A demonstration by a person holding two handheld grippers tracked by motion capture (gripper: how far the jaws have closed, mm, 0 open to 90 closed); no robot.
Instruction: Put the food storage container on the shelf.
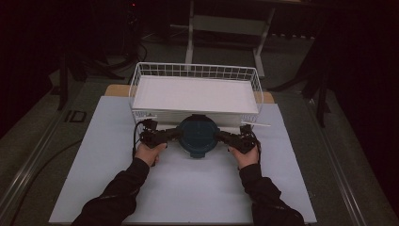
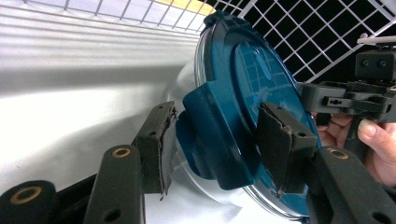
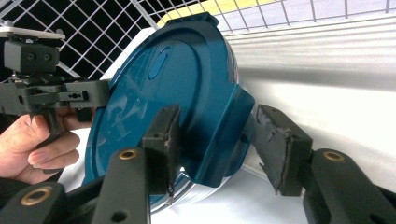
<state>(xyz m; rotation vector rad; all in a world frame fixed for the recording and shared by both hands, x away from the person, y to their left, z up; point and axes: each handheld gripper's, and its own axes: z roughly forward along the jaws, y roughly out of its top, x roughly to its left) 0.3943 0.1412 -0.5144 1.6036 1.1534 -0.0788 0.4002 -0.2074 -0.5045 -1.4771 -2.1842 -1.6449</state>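
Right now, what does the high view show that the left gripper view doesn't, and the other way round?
High view: the whole white mat, both dark sleeves, and the full outline of the wire basket behind the round blue lid. Left gripper view: up close, the lid's side tab standing between the jaws of the left gripper, and the clear container under the lid. Shared: the lid, the basket, and the right gripper at the lid's far side.
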